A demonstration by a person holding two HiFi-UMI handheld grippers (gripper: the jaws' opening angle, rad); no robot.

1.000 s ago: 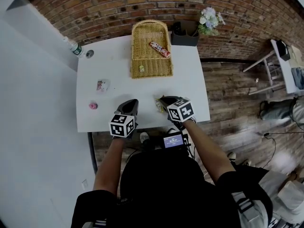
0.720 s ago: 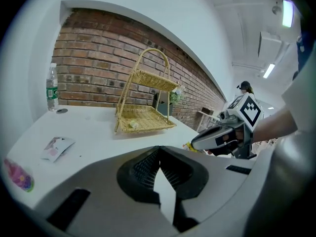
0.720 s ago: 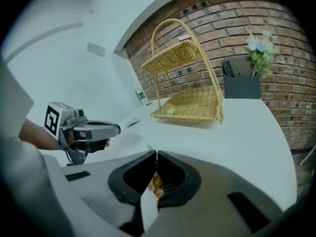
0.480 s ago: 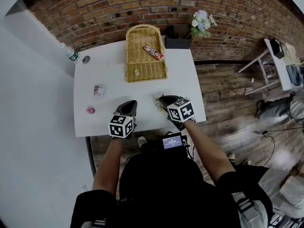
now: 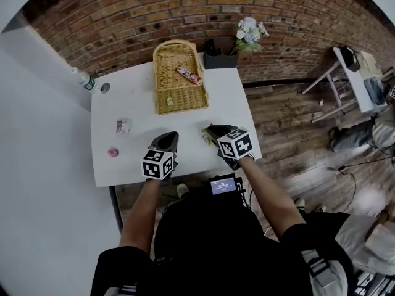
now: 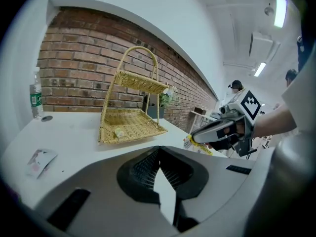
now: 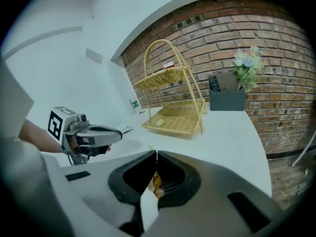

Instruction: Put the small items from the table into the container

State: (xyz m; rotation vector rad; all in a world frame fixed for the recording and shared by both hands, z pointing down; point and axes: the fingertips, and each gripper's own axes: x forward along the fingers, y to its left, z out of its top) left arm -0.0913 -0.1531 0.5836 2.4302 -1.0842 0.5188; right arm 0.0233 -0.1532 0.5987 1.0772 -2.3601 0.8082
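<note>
A two-tier wicker basket [image 5: 179, 79] stands at the back of the white table [image 5: 139, 113]. A red snack bar [image 5: 189, 75] lies on its top tier and a small green item [image 5: 169, 102] on its lower tier. My right gripper [image 5: 208, 130] is shut on a small yellow and red packet [image 7: 155, 184], held just above the table in front of the basket [image 7: 175, 115]. My left gripper [image 5: 170, 136] hovers beside it, shut with nothing between its jaws [image 6: 159, 154]. A small white packet [image 5: 123, 126] and a pink item [image 5: 113, 152] lie at the table's left.
A water bottle [image 5: 84, 81] and its cap [image 5: 105, 87] stand at the back left corner. A dark box [image 5: 220, 55] and a bunch of flowers [image 5: 249, 31] sit behind the basket by the brick wall. The table's right edge drops to a wooden floor [image 5: 290, 122].
Both grippers have moved a little farther over the table toward the basket, the right one still gripping the packet. The head view has shifted, so the table sits more to the left.
</note>
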